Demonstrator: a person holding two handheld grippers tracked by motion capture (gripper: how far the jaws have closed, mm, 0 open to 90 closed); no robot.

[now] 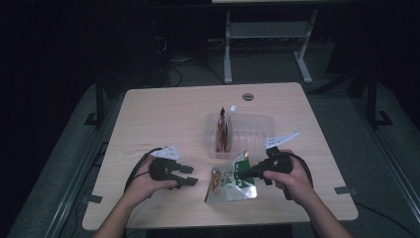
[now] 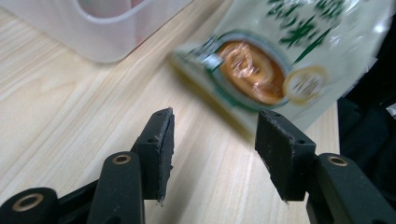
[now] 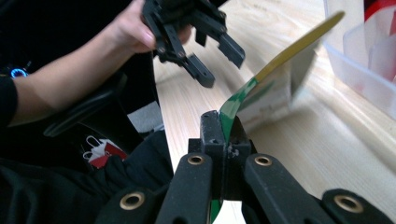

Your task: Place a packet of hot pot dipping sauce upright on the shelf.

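Note:
A green and white snack packet (image 1: 229, 181) with an orange picture lies partly lifted near the table's front edge. My right gripper (image 1: 244, 174) is shut on the packet's green edge (image 3: 229, 112), which bends up from between the jaws. My left gripper (image 1: 189, 176) stands open to the left of the packet, its pads (image 2: 164, 140) apart with bare table between them. The packet (image 2: 271, 60) shows just beyond those jaws, tilted and a little blurred. In the right gripper view the left gripper (image 3: 215, 64) hangs open above the table, held by a hand.
A clear plastic tub (image 1: 257, 128) stands behind the packet with a red and white packet (image 1: 224, 130) upright in it. Its corner (image 2: 100, 39) is close ahead of the left gripper. The wooden table (image 1: 163, 114) has a round cable hole (image 1: 247, 96) at the back.

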